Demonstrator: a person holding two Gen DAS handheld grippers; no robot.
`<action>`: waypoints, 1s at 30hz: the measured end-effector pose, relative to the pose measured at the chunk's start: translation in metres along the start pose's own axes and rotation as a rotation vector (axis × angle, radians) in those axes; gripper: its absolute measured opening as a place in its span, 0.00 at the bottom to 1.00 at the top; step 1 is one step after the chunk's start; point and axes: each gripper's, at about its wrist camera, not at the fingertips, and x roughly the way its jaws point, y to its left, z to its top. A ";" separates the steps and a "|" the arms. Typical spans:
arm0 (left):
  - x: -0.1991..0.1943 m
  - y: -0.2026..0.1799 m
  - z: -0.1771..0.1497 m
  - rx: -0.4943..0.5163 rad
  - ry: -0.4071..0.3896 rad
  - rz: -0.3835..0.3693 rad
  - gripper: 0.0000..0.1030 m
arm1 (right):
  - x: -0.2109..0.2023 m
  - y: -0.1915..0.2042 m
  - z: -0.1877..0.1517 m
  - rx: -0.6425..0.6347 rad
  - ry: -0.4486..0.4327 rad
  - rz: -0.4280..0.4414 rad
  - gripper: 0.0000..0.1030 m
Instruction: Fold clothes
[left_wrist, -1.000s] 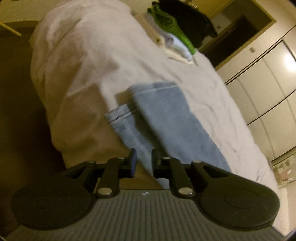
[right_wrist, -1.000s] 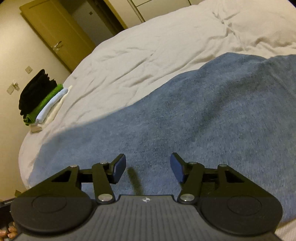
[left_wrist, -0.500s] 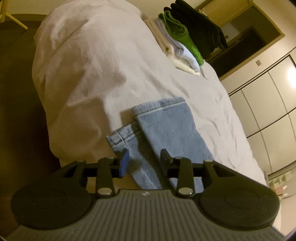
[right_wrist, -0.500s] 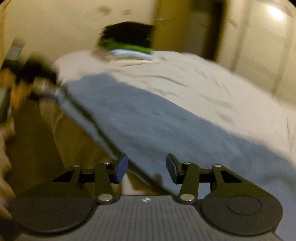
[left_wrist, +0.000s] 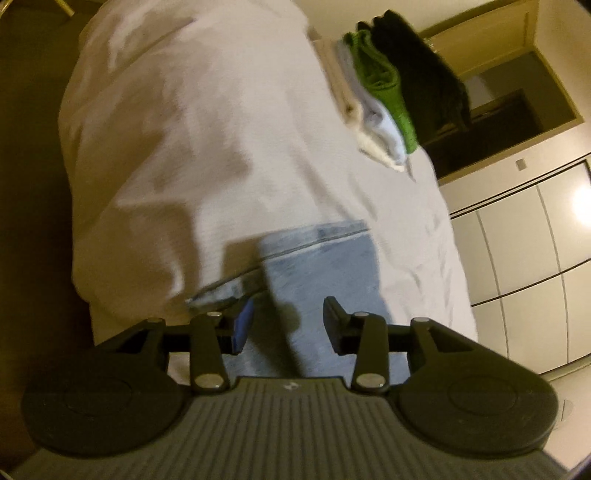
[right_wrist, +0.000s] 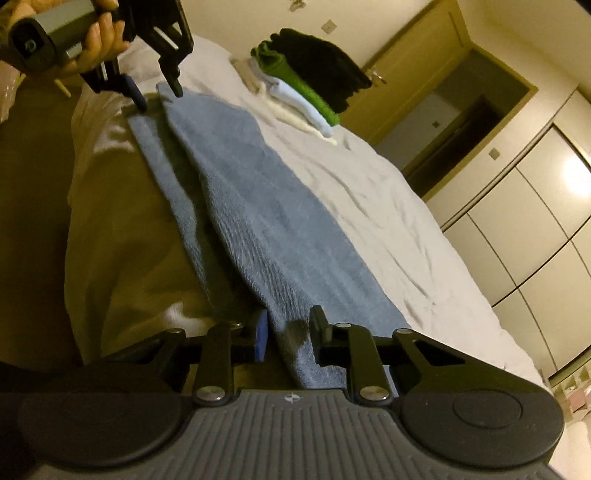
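**Ana:** While we look along both grippers, we see a pair of blue jeans (right_wrist: 258, 229) lying lengthwise near the edge of a bed (right_wrist: 388, 206) covered in pale bedding. They seem folded once, one leg over the other, with the lower leg showing along the bed's edge.

**Ben:** Where are our tools?

**Ana:** We hold the left gripper (left_wrist: 286, 325) at the hem end. Its jaws are opening, with denim lying beneath the gap and neither pad pressing on it. From the right wrist view we see it in the person's hand (right_wrist: 96, 40), with its fingertips just above the hems. The right gripper (right_wrist: 288, 334) is at the opposite end. Its jaws are closing with an edge of the jeans between them, but we still see a gap at the pads, so we judge nothing is gripped yet.

**Ben:** How much is finished?

**Ana:** We count a stack of folded clothes (right_wrist: 306, 92) at the far side of the bed: black on top, then green, pale blue and cream. We judge those done. The jeans look partway, folded lengthwise only; bringing one end over the other and adding them to the stack remains.
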 end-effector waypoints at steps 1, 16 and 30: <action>0.000 -0.003 0.000 0.016 -0.005 0.001 0.34 | 0.000 0.000 0.000 -0.001 -0.001 -0.005 0.20; -0.042 -0.004 -0.027 0.303 -0.089 -0.087 0.00 | -0.021 -0.016 -0.012 0.094 -0.026 0.048 0.00; -0.014 0.007 -0.049 0.444 -0.093 0.083 0.15 | -0.009 -0.002 -0.015 0.161 0.063 0.128 0.15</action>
